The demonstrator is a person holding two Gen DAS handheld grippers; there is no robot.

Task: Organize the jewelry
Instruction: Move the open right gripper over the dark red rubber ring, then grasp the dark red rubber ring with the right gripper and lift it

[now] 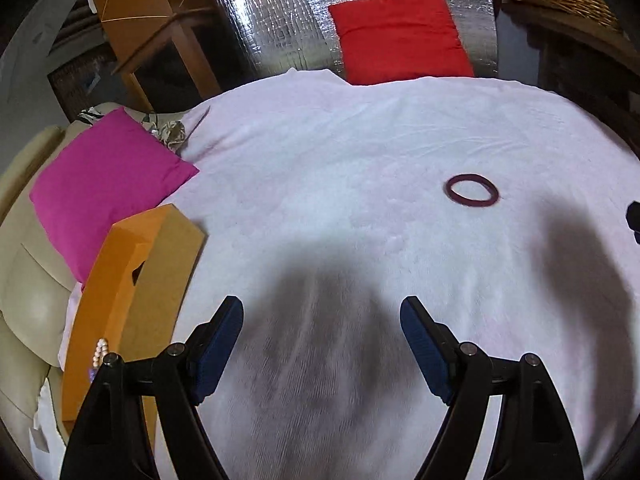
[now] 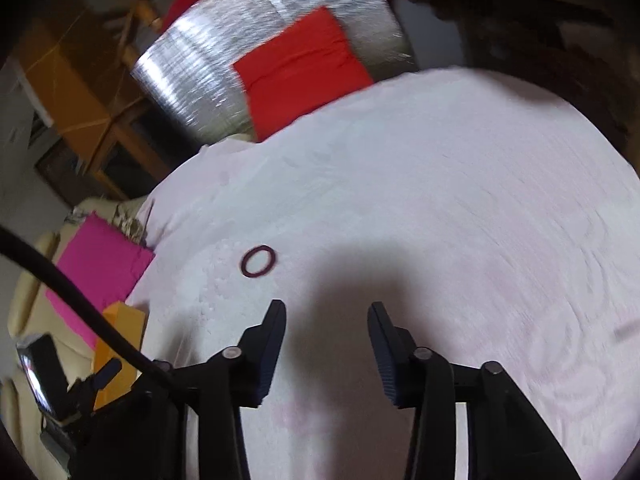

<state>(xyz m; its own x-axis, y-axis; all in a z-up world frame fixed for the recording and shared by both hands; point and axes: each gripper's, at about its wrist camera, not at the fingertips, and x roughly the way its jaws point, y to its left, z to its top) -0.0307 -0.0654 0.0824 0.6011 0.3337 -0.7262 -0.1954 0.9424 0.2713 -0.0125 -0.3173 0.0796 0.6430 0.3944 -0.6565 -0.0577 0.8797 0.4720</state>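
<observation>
Lying flat on the cloth (image 1: 320, 152), the bangle (image 1: 473, 189) is sitting ahead of both empty, spread grippers, left (image 1: 322, 322) and right (image 2: 327, 322); probably light, rigid and slippery, it is best pinched across its rim.

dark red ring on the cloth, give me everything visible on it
The bangle is a thin, closed, dark maroon hoop, plain and smooth, material unclear. It lies flat on the pale pink cloth, which shows through its middle. Only the cloth touches it. It sits ahead and right of the left tool, and ahead and left of the right tool; both are open and well short of it.
</observation>
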